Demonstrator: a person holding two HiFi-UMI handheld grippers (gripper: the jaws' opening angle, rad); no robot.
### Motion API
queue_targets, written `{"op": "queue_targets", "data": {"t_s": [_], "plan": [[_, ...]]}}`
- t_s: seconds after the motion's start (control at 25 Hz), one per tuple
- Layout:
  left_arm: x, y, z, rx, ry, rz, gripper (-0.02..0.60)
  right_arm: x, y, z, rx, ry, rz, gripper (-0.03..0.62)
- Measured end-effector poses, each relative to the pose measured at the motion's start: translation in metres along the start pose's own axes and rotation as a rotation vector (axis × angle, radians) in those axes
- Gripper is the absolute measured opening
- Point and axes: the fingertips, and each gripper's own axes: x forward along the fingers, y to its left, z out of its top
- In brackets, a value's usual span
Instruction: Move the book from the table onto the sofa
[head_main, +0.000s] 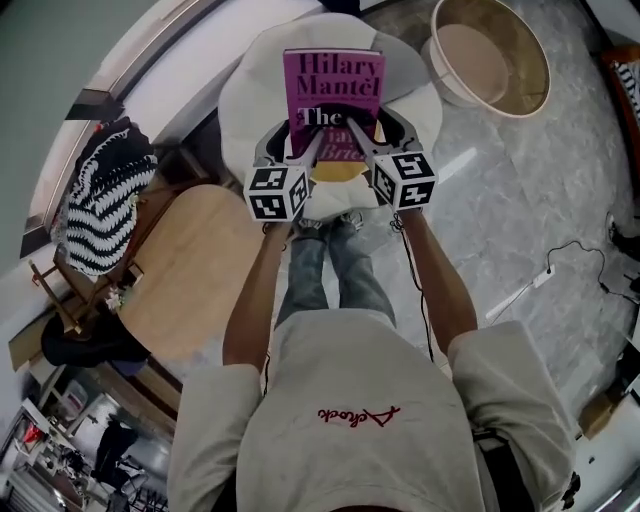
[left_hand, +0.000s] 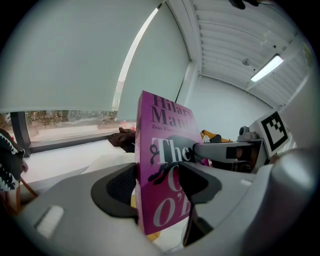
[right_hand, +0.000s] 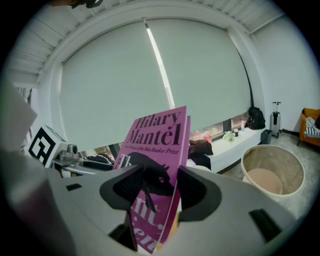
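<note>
The book (head_main: 334, 92) is a magenta paperback with the author's name in black, the title in white and a dark animal on the cover. I hold it by its lower part, left gripper (head_main: 300, 148) and right gripper (head_main: 372, 146) both clamped on it, over a white cushioned seat (head_main: 245, 95). A beige tub (head_main: 525, 70) stands to the right.

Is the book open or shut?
Shut: the book has its cover against its pages, with left hand-held gripper and right hand-held gripper each clamped across it.
</note>
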Motion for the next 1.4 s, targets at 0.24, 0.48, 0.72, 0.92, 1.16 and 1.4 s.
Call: {"op": "queue_targets", "data": {"t_s": [0.24,0.48,0.72,0.92,1.16,1.4], "plan": [[0.014,0.019,-0.051,-0.055,0.073,-0.010,0.273,0.021,0.000,-0.051,0.048,0.066,-0.019,0.221],[0.030,0.032,-0.120,-0.103,0.157,-0.026,0.273,0.034,-0.003,-0.122,0.102,0.144,-0.042,0.220],[0.048,0.035,-0.188,-0.132,0.239,-0.053,0.273,0.040,-0.012,-0.194,0.165,0.215,-0.073,0.219],[0.064,0.040,-0.234,-0.156,0.288,-0.071,0.273,0.047,-0.021,-0.242,0.195,0.259,-0.089,0.219],[0.079,0.047,-0.280,-0.187,0.327,-0.073,0.273,0.057,-0.028,-0.291,0.219,0.302,-0.089,0.219],[0.093,0.057,-0.324,-0.208,0.363,-0.074,0.272,0.070,-0.033,-0.337,0.236,0.338,-0.081,0.219]]}}
